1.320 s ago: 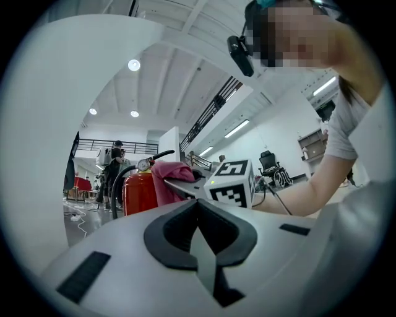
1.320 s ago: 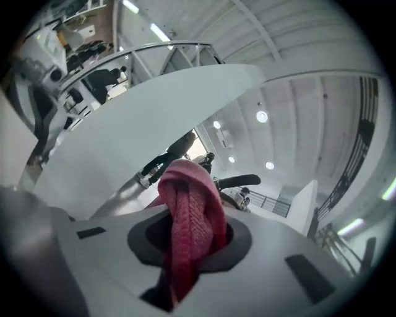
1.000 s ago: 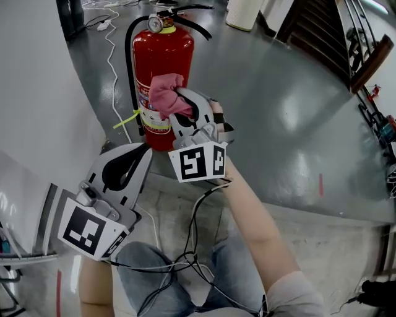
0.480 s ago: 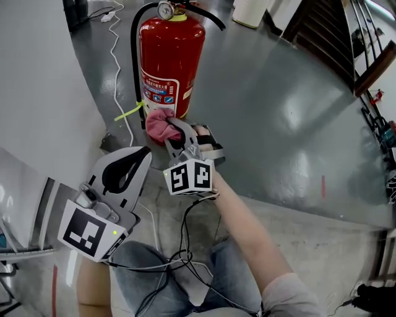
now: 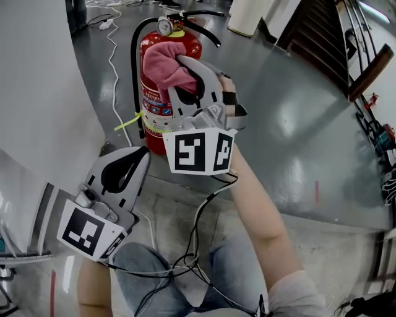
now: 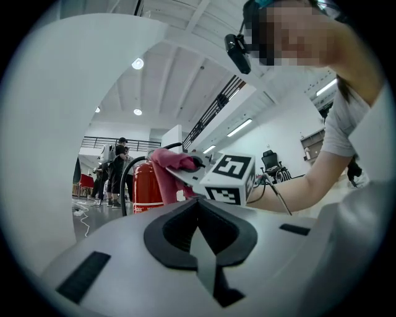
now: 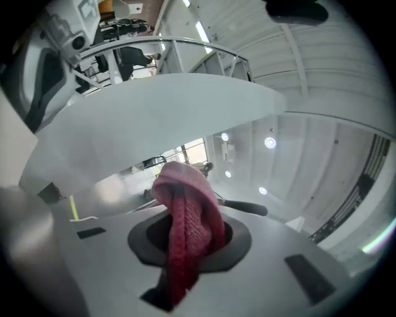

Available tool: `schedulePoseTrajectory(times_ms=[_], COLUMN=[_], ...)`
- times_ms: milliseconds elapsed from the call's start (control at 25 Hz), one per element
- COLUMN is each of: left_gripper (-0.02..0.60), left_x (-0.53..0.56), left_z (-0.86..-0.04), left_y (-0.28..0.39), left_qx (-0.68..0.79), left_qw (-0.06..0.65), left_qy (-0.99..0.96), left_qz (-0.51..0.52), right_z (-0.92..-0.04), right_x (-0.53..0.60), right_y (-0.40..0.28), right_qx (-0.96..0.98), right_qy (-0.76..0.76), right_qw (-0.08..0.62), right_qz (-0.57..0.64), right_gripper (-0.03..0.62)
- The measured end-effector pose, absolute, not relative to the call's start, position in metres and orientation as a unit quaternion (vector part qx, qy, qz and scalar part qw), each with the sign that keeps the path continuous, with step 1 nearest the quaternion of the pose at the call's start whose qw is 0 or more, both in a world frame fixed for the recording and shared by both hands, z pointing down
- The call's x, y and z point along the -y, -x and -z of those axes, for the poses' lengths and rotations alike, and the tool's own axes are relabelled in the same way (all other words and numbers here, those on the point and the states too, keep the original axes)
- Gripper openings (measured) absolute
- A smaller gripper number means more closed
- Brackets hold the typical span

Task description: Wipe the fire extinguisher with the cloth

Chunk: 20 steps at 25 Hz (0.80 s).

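Observation:
A red fire extinguisher [image 5: 153,102] stands upright on the grey floor, with its gauge [image 5: 164,26] and black hose on top. My right gripper [image 5: 184,69] is shut on a pink cloth [image 5: 161,64], which it presses against the upper front of the cylinder. The right gripper view shows the cloth [image 7: 189,226] bunched between the jaws and hanging over them. Low at the left, apart from the extinguisher, my left gripper [image 5: 142,153] is shut and holds nothing. From the left gripper view the extinguisher [image 6: 145,191] and cloth [image 6: 168,170] lie ahead, beyond the closed jaws.
A white cable [image 5: 114,56] runs along the floor left of the extinguisher, and a yellow tag [image 5: 127,119] sticks out from its side. A grey wall [image 5: 37,93] is close on the left. A white bin [image 5: 245,15] and dark wooden slats [image 5: 318,31] stand behind.
My right gripper, with the cloth in it, went down to the foot of the extinguisher and has come back up to its shoulder. The left gripper has stayed in place.

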<state>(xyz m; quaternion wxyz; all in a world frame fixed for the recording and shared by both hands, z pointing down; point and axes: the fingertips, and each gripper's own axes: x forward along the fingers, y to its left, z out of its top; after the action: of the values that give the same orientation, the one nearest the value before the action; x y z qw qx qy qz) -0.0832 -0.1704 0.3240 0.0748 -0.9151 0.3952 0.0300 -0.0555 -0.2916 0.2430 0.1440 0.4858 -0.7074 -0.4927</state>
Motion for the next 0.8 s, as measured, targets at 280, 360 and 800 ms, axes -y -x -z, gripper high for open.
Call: schedulePoseTrajectory(times_ms=[280, 360, 800], left_gripper=[0.009, 0.009, 0.009], left_x=[0.181, 0.183, 0.182], left_z=[-0.336, -0.343, -0.369], left_y=[0.082, 0.078, 0.066], left_qx=[-0.399, -0.396, -0.39], left_qw=[0.06, 0.058, 0.047], left_qy=[0.914, 0.916, 0.92], left_qz=[-0.034, -0.028, -0.003], right_z=[-0.263, -0.296, -0.493], right_x=[0.294, 0.295, 0.297], right_y=[0.042, 0.04, 0.037], right_qx=[0.721, 0.732, 0.776], right_qy=[-0.477, -0.468, -0.406], right_qw=[0.113, 0.123, 0.271], right_qz=[0.489, 0.479, 0.399], right_gripper=[0.057, 0.057, 0.06])
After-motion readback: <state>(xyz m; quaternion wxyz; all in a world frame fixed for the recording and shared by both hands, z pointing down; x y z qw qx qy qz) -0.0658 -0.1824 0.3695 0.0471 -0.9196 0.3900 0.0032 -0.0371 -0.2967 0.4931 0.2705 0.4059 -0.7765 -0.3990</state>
